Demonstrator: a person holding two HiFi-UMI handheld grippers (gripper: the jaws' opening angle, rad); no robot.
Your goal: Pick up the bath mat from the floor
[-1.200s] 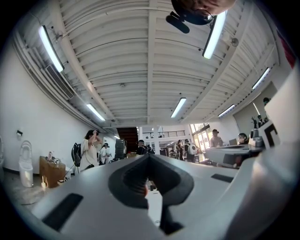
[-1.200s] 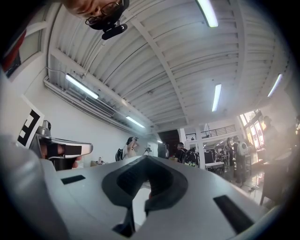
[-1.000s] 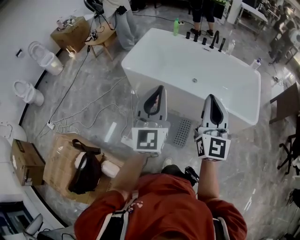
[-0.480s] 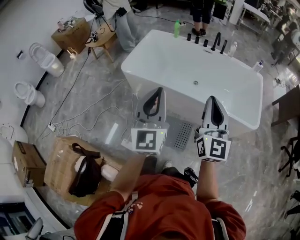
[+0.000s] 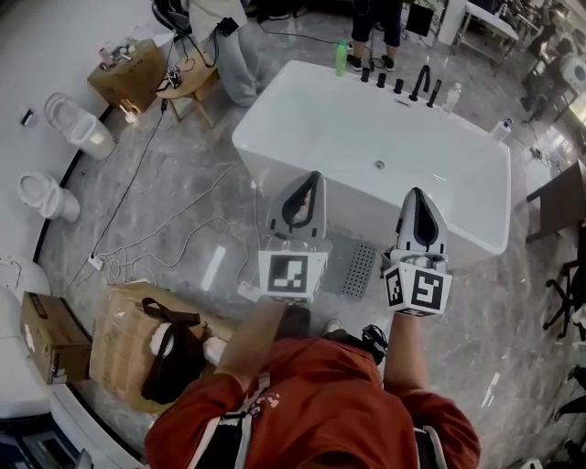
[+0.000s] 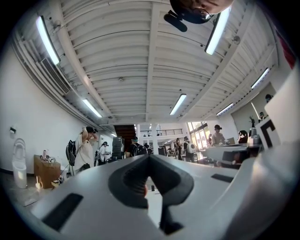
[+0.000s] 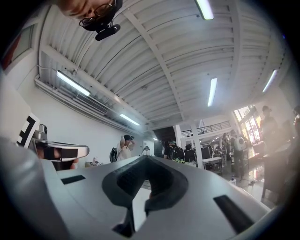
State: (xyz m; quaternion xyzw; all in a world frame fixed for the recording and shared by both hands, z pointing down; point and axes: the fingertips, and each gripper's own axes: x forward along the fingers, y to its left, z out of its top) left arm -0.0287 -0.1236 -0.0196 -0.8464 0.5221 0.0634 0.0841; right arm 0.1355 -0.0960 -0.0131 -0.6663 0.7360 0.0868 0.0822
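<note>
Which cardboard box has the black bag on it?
The wide flat box at lower left, under the black bag. The small box and the far box carry no bag.

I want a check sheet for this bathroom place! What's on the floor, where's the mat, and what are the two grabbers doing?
Surface: grey marbled floor.
Job's things: grey bath mat lies flat on the floor beside the white bathtub, not yet picked up.
Clutter: cardboard box, black bag on cardboard, wooden stool, green bottle at the tub's far end.
Grippers: left gripper and right gripper both shut, empty, touching nothing.
Cables: white cables trail across the floor left of the tub.
Surroundings: white toilets along the wall; people stand beyond the tub.
</note>
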